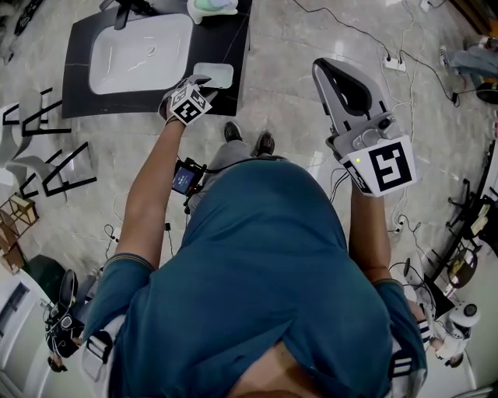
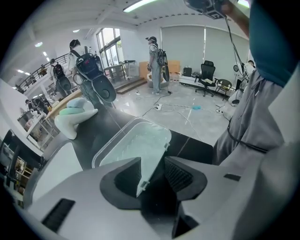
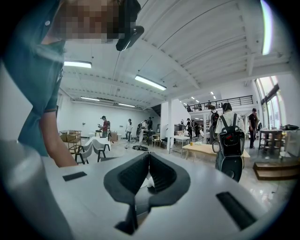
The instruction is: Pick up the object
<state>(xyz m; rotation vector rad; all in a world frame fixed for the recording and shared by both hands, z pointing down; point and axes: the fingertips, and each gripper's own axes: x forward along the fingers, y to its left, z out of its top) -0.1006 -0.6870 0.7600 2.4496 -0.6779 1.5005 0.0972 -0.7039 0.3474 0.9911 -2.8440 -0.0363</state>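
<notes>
A clear plastic tray (image 1: 215, 75) lies on the black table (image 1: 78, 97), to the right of a white basin. My left gripper (image 1: 202, 80) reaches down to the tray's near edge. In the left gripper view the tray's (image 2: 136, 143) near corner and wall stand between the jaws of that gripper (image 2: 154, 176). The wall lies close to the left pad (image 2: 126, 176), and a dark gap shows on the side of the right pad (image 2: 180, 176). My right gripper (image 1: 325, 71) is held up in the air away from the table. Its jaws (image 3: 149, 164) are shut with nothing in them.
The white basin (image 1: 140, 53) takes up most of the black table. A white and pale green object (image 1: 212, 8) stands at the table's far edge. Black-framed chairs (image 1: 47, 159) stand at the left. Cables and a power strip (image 1: 394, 64) lie on the floor at the right.
</notes>
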